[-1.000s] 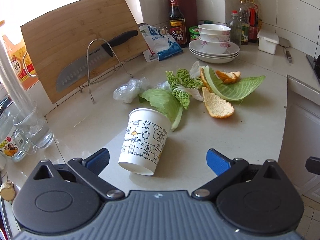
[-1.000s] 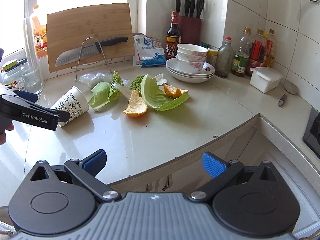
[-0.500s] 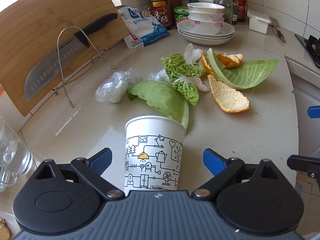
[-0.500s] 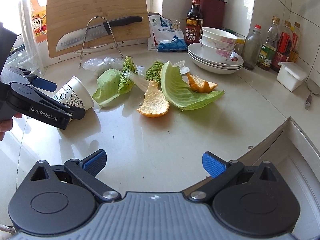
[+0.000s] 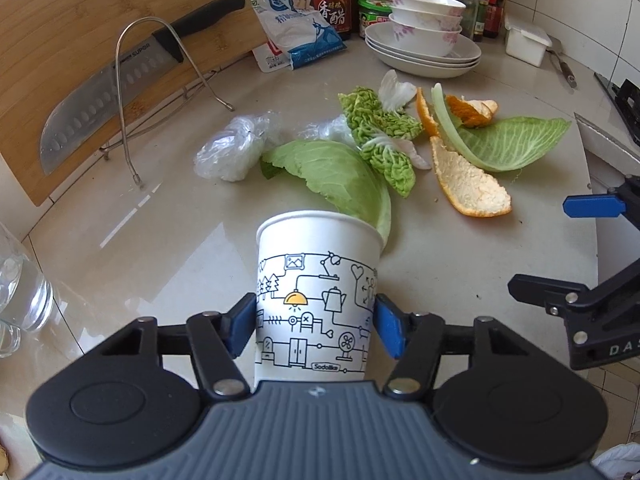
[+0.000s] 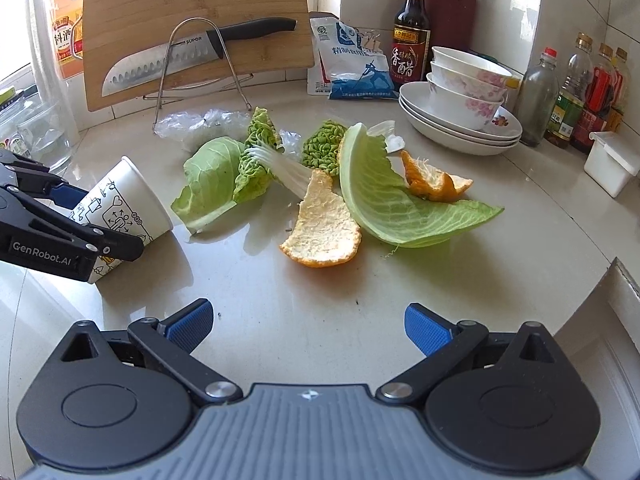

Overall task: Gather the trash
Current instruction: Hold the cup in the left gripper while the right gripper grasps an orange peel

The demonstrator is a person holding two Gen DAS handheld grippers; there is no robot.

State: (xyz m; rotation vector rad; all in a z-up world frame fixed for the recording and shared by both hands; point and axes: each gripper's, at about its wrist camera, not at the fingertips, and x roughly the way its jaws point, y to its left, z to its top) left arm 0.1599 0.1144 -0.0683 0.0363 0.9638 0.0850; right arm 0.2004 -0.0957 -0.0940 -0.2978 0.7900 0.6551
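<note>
A white paper cup (image 5: 316, 280) with black line drawings lies on its side on the pale counter (image 5: 180, 264), mouth toward a cabbage leaf (image 5: 332, 176). My left gripper (image 5: 316, 326) is closing its jaws on the cup, and both blue pads touch its sides. Beyond lie crinkled green leaves (image 5: 384, 136), a large orange peel (image 5: 468, 184), a smaller peel (image 5: 472, 110), a big cabbage leaf (image 5: 512, 144) and crumpled clear plastic (image 5: 232, 148). My right gripper (image 6: 308, 326) stands open over bare counter, short of the peel (image 6: 324, 228), nothing between its fingers. The cup (image 6: 120, 208) shows at its left.
A cutting board (image 6: 192, 20) with a knife (image 6: 180, 58) on a wire rack leans at the back. Stacked bowls and plates (image 6: 464, 112), bottles (image 6: 410, 40), a salt bag (image 6: 352, 64) and a white box (image 6: 608, 160) line the wall. Glasses (image 5: 20, 288) stand left. The counter edge (image 6: 592, 292) drops off at right.
My left gripper moved up around the cup and narrowed from wide open until its pads met the cup. The right gripper came forward over the counter toward the peels.
</note>
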